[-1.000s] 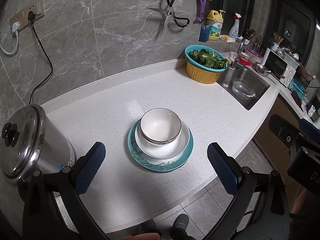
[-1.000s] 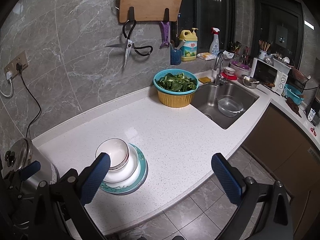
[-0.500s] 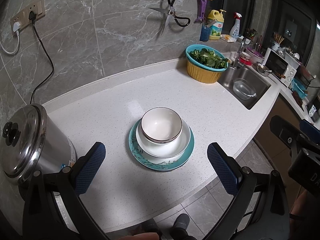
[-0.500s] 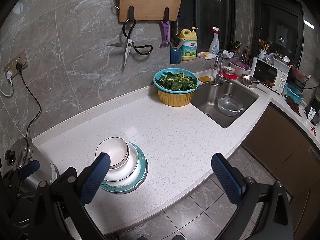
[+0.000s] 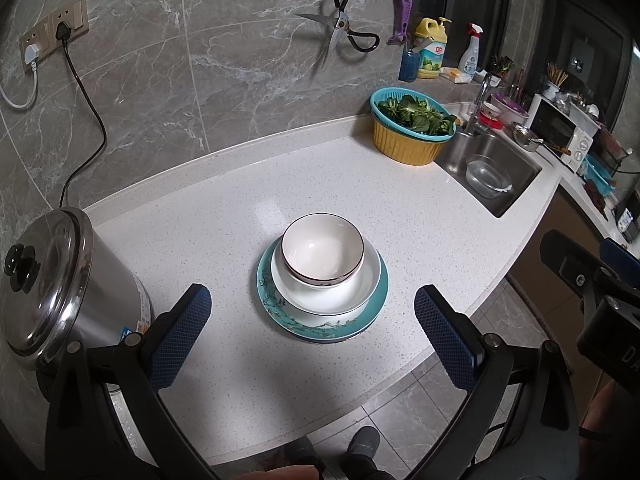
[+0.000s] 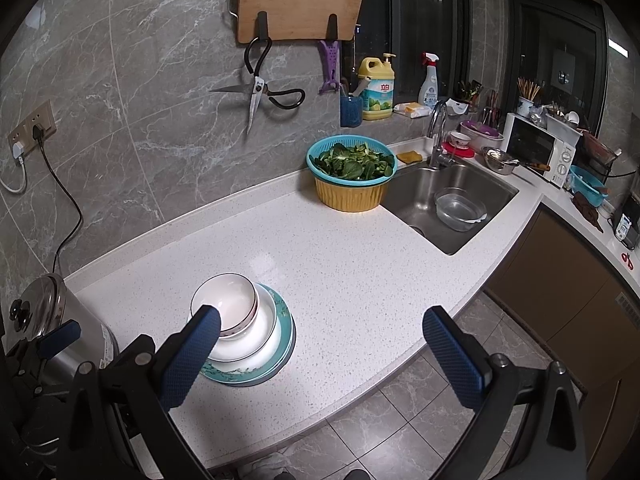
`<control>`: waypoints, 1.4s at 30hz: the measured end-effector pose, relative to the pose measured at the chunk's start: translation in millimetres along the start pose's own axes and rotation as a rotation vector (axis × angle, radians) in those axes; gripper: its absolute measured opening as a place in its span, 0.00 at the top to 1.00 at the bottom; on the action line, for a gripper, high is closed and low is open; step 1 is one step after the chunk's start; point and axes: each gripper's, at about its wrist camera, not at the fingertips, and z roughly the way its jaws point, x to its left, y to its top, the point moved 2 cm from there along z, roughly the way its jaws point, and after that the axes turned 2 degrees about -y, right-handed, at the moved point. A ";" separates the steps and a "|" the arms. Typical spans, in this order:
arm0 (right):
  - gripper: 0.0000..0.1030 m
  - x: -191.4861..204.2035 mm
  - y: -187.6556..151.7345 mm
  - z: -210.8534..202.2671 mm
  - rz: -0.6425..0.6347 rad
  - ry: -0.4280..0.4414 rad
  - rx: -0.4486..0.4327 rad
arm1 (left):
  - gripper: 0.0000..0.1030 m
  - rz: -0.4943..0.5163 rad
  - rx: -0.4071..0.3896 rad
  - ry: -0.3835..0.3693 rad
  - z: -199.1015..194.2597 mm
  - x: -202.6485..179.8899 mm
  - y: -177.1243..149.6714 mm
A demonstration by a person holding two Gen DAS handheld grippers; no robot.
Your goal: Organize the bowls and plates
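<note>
A stack of dishes stands on the white speckled surface, serving here as the landmark. Its base is a teal plate with a floral pattern; a wide white bowl sits in the plate, and a smaller white bowl with a dark rim sits in that, tilted slightly.

The left hand-held gripper hovers above the near side of the stack, its blue-padded fingers spread wide apart and holding nothing. The right hand-held gripper is likewise spread wide and empty; in its own view the stack lies to the lower left, partly behind the left finger pad.

Left of the stack stands a steel pot with a black-knobbed lid; a label on its side is too small to read. Beyond the stack to the right, a teal colander of leafy greens rests in a yellow basin beside the sink, which holds a clear bowl.

On the wall behind the stack hang a wooden cutting board and scissors. A yellow detergent bottle carries a label with two Chinese characters and pictured limes; the characters are not clearly legible.
</note>
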 end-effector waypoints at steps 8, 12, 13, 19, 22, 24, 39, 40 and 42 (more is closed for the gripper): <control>0.00 0.1 -1.7 -0.3 0.000 -0.001 0.001 | 0.00 0.002 0.002 -0.002 1.6 1.9 0.4; 0.00 0.3 -1.6 -0.4 0.000 -0.002 0.002 | 0.00 0.003 0.002 0.000 3.1 3.9 -0.2; 0.00 0.5 -1.5 -0.3 0.001 -0.001 0.003 | 0.00 0.003 0.003 0.001 3.4 3.2 -0.4; 0.00 0.6 -2.7 -0.1 0.001 -0.001 0.004 | 0.00 0.002 0.005 0.000 5.4 3.6 -0.6; 0.00 0.5 -4.3 -0.2 0.002 0.000 0.005 | 0.00 0.002 0.006 0.000 6.8 3.7 -0.2; 0.00 0.3 -3.3 0.4 0.001 0.000 0.005 | 0.00 0.000 0.006 -0.001 7.4 4.7 -0.8; 0.00 0.3 -2.3 0.9 0.001 0.002 0.006 | 0.00 0.004 0.007 0.003 11.0 5.9 0.1; 0.00 0.1 -2.2 1.1 0.000 0.002 0.006 | 0.00 0.003 0.008 0.003 10.7 5.5 0.0; 0.00 -0.2 -2.1 1.2 -0.001 0.002 0.007 | 0.00 0.003 0.009 0.003 11.9 6.1 -0.1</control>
